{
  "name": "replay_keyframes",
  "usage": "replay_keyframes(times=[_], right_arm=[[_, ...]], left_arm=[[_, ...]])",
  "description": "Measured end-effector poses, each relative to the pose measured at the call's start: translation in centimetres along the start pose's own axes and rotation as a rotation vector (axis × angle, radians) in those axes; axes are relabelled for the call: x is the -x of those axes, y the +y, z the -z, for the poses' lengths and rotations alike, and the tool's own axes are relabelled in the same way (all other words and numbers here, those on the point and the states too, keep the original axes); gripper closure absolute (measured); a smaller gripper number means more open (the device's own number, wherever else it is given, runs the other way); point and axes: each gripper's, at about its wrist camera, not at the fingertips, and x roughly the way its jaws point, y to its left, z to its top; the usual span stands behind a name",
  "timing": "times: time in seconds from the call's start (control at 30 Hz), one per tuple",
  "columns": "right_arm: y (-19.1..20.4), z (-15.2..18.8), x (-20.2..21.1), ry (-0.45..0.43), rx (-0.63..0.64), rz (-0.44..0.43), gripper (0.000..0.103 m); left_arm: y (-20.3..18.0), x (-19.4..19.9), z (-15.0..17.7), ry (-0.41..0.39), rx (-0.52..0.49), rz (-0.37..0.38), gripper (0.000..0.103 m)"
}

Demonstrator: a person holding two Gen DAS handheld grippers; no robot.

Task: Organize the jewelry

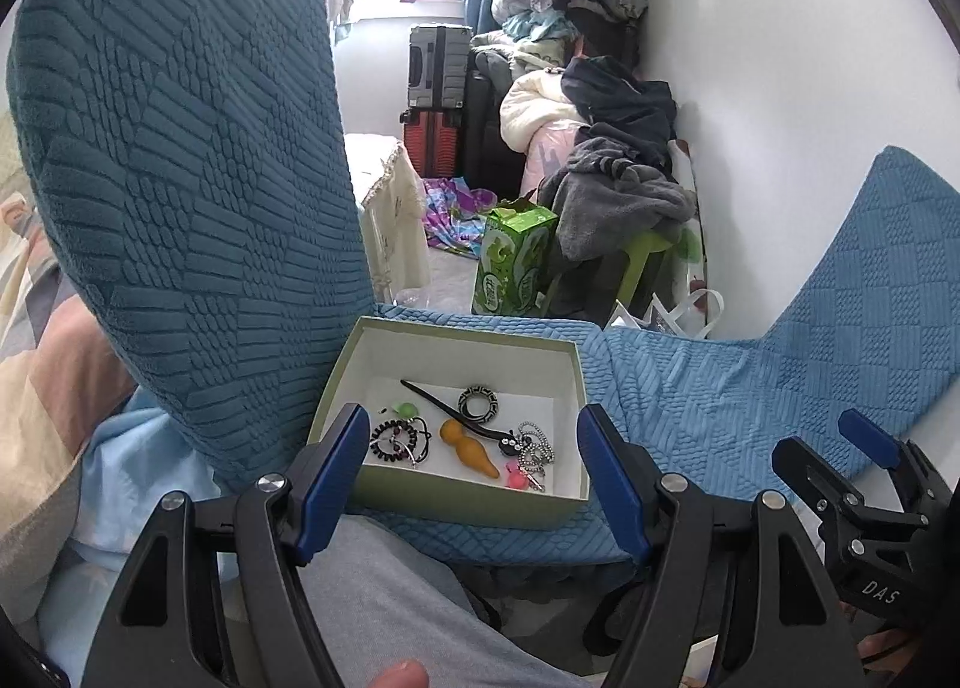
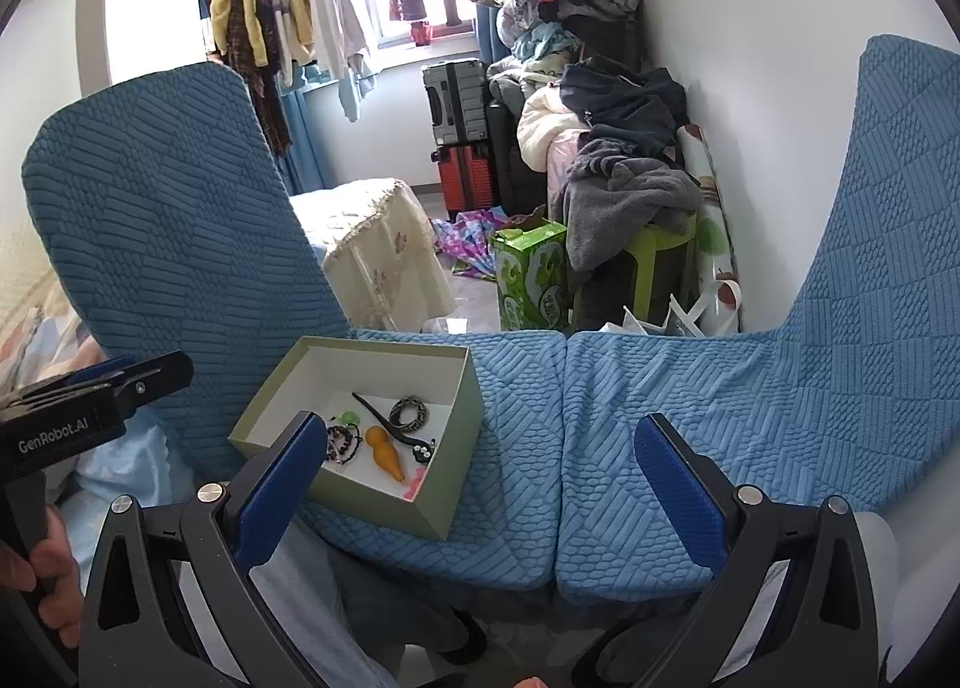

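Jewelry lies tangled in an open green box on a blue-covered seat, low centre of frame. Left gripper and right gripper both hover empty, fingers spread wide.

Green box, orange gourd pendant

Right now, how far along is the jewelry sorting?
Done: nothing visibly sorted. The orange gourd pendant, patterned ring, dark hair stick, beaded bracelets and silver chain lie mixed in the green box. In hand: nothing; the left gripper and right gripper are both open, short of the box. Left: everything.
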Motion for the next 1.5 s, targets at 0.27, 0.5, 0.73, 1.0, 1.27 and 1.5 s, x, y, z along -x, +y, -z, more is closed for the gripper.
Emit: replay_keyframes(times=[0.27,0.5,0.73,1.0,1.27,1.5], right_arm=[[-0.06,0.36,-0.24,0.009,0.009,0.006,0.000],[-0.14,0.46,-0.17,0.004,0.010,0.018,0.000],[-0.26,0.50,0.06,-0.001,0.005,0.026,0.000],[-0.17,0.53,-0.01,0.002,0.003,0.029,0.000],[-0.30,0.79,-0.47,0.028,0.001,0.024,0.000],[-0.32,0.78,-0.57,0.025,0.004,0.028,0.000]], left_arm=[[-0.08,-0.12,0.27,0.006,0.000,-0.001,0.031],[0.04,0.10,0.45,0.005,0.007,0.018,0.031],[0.47,0.04,0.57,0.013,0.008,0.013,0.031],[0.33,-0.02,0.69,0.019,-0.001,-0.008,0.031],[0.18,-0.36,0.63,0.024,-0.011,-0.009,0.031],[0.38,-0.48,0.75,0.024,-0.007,-0.014,0.031]])
